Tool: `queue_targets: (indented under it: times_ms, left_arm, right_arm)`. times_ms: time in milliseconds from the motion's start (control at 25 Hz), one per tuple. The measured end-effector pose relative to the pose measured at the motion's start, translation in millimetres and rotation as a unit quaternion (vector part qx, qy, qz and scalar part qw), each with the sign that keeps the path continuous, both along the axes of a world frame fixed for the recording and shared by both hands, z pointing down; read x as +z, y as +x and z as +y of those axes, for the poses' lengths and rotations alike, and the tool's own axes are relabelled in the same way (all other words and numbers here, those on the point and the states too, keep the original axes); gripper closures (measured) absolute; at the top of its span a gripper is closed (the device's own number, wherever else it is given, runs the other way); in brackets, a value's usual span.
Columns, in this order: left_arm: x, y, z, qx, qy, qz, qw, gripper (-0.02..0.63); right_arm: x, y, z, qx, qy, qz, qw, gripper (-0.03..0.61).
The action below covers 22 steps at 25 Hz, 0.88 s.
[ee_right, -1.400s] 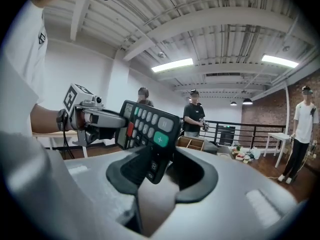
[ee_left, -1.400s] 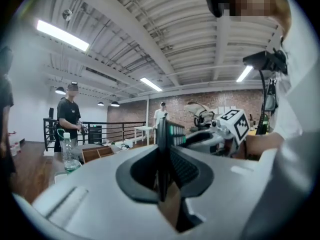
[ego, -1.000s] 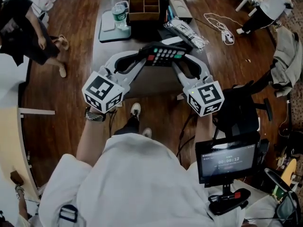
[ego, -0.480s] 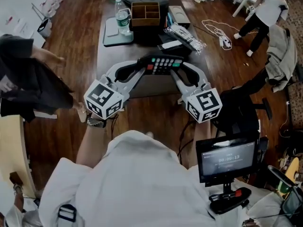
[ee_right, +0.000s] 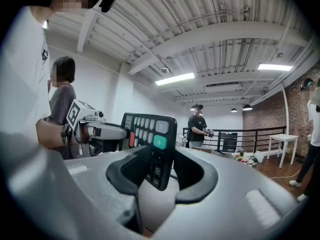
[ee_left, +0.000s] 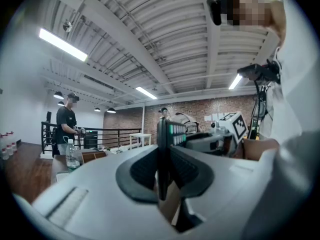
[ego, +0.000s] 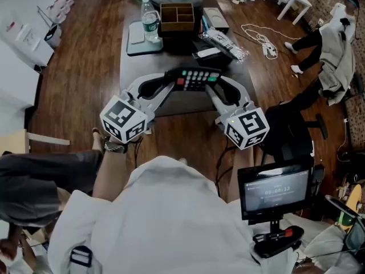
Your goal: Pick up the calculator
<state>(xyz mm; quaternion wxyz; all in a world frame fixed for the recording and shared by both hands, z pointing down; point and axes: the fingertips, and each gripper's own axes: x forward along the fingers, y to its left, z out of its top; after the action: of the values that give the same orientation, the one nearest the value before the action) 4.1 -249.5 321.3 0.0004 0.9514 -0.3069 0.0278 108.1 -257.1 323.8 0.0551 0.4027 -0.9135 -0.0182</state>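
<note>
**Left gripper** (ee_left: 162, 166): jaws clamped on the calculator (ego: 194, 77), which its own view shows edge-on btwn the dark pads, green keys facing right.

**Right gripper** (ee_right: 159, 173): jaws closed on the opposite end of the same unit. The key face is turned twd the camera and tilted, w/ the green "+" key uppermost.

**Head view:** the calculator bridges the two grippers, keys up, one end in each pair of jaws. It is held over the near end of the grey table (ego: 128, 67), approx. mid-width. Each gripper's marker cube sits close to the person's body.

**Farther along the table:** a tray (ego: 138, 39) w/ a water bottle (ego: 149, 21) at its far edge. Just beside these is a wooden compartment box (ego: 177, 17).

**Lower right:** a small monitor (ego: 275, 190), well apart from the table.
</note>
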Motion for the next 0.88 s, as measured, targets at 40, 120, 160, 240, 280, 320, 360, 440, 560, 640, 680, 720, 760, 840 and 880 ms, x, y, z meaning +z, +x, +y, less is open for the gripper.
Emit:
queue_targets:
  times_ms: [40,120,160,240,280,320,360,440,560,640,680,720,760,840,880]
  left_arm:
    - [0,0,1,0.001,0.0,0.001,1.0,0.557]
    - [2,-1,2,0.001,0.0,0.002,1.0,0.557]
    - [2,-1,2,0.001,0.001,0.002,1.0,0.557]
    - [2,-3,1,0.0,0.002,0.002,1.0,0.557]
    - [1,-4,1,-0.001,0.004,0.001,1.0,0.557]
    - [0,-5,0,-0.002,0.005,0.001,1.0,0.557]
    - [-1,-6,0,-0.003,0.006,0.0,1.0,0.557]
    - [-2,-7,-1,-0.004,0.007,-0.001,1.0,0.557]
    - [-1,-8,0,-0.004,0.005,-0.002,1.0,0.558]
    - [1,-10,1,-0.003,0.004,-0.002,1.0,0.557]
    - [1,-12,1,-0.003,0.003,-0.003,1.0,0.558]
    - [2,-14,1,-0.002,0.002,-0.003,1.0,0.557]
    - [3,-17,2,-0.002,0.001,-0.004,1.0,0.557]
    - [6,-25,2,-0.003,-0.004,-0.005,1.0,0.557]
    - [7,-29,1,-0.004,-0.007,-0.006,1.0,0.557]
  right_arm:
    - [0,0,1,0.001,0.001,-0.001,1.0,0.439]
    - [0,-1,2,0.003,0.002,0.001,1.0,0.439]
    - [0,-2,2,0.003,0.002,0.003,1.0,0.439]
    - [0,-3,1,0.005,0.003,0.005,1.0,0.439]
    - [-1,-4,1,0.007,0.004,0.005,1.0,0.439]
    - [-1,-5,0,0.008,0.004,0.005,1.0,0.439]
    - [-2,-6,-1,0.01,0.004,0.005,1.0,0.439]
    - [-2,-8,-2,0.013,0.003,0.005,1.0,0.439]
    - [-2,-8,-1,0.013,0.001,0.006,1.0,0.439]
    - [-1,-10,-1,0.013,0.0,0.006,1.0,0.439]
    - [0,-12,-1,0.013,-0.002,0.005,1.0,0.439]
    - [1,-14,0,0.014,-0.005,0.003,1.0,0.439]
    - [2,-17,1,0.015,-0.008,0.001,1.0,0.439]
    - [5,-25,2,0.018,-0.014,-0.001,1.0,0.439]
    - [7,-29,2,0.018,-0.017,-0.002,1.0,0.439]
